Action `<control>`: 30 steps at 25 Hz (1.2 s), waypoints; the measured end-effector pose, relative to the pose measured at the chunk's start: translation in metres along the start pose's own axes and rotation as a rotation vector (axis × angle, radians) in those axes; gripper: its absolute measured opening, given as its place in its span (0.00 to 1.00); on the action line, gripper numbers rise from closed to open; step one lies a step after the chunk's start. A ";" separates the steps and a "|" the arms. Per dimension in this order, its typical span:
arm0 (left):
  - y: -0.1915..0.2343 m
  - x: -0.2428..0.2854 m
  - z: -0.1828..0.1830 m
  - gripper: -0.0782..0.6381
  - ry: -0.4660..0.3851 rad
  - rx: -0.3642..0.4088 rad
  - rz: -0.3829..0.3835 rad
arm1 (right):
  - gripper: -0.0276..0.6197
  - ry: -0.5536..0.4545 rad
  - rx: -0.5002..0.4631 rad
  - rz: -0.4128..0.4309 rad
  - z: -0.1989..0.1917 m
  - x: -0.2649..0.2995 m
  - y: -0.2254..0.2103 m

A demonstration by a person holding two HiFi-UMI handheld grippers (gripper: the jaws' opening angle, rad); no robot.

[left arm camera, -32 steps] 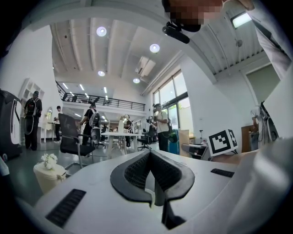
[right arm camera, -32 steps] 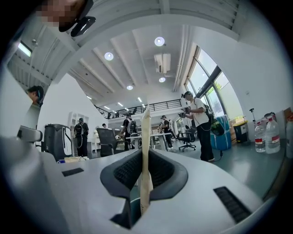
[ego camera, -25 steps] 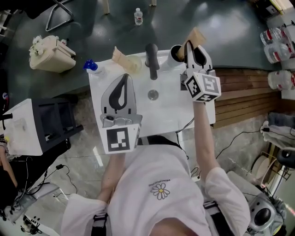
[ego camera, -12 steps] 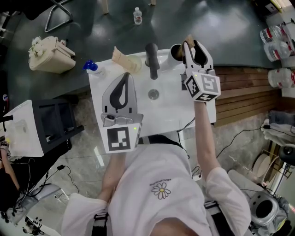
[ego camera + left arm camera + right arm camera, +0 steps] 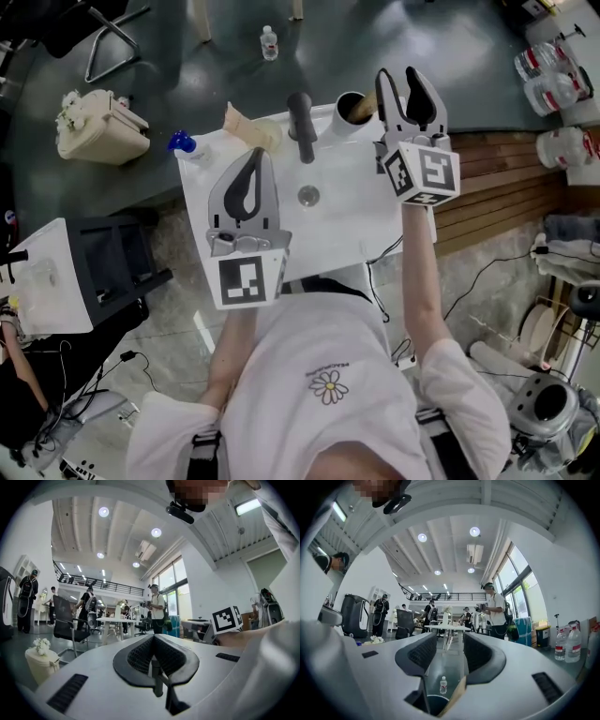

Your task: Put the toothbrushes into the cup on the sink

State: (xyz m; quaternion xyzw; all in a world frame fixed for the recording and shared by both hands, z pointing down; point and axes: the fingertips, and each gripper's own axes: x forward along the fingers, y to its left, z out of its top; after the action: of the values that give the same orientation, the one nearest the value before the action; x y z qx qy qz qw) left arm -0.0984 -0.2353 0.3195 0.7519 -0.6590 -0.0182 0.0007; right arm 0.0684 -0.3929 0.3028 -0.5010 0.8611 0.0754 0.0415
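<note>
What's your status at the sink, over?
Right hand-held gripper jaws just opening, nothing between them, above the cup. Tan toothbrush stands in cup. Left hand-held gripper shut, empty, over the sink. Faucet beside cup, not blocking.

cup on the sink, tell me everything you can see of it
The cup is round, pale outside and dark inside, standing upright at the far right corner of the white sink, right of the dark tap. A tan toothbrush leans inside it. The right hand-held gripper hangs above it; its jaws have just been opening and grip nothing.
</note>
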 end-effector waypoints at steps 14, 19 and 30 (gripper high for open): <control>-0.010 -0.018 0.038 0.13 -0.086 0.019 -0.085 | 0.15 -0.249 -0.119 -0.083 0.143 -0.082 0.028; -0.014 -0.031 0.051 0.13 -0.116 0.029 -0.105 | 0.10 -0.220 -0.124 -0.138 0.140 -0.127 0.046; -0.019 -0.049 0.059 0.13 -0.139 0.062 -0.118 | 0.06 -0.046 0.033 -0.180 0.069 -0.189 0.076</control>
State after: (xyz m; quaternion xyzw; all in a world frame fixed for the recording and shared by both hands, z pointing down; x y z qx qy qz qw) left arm -0.0877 -0.1830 0.2609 0.7859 -0.6124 -0.0501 -0.0694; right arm 0.0952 -0.1825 0.2691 -0.5738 0.8125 0.0689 0.0762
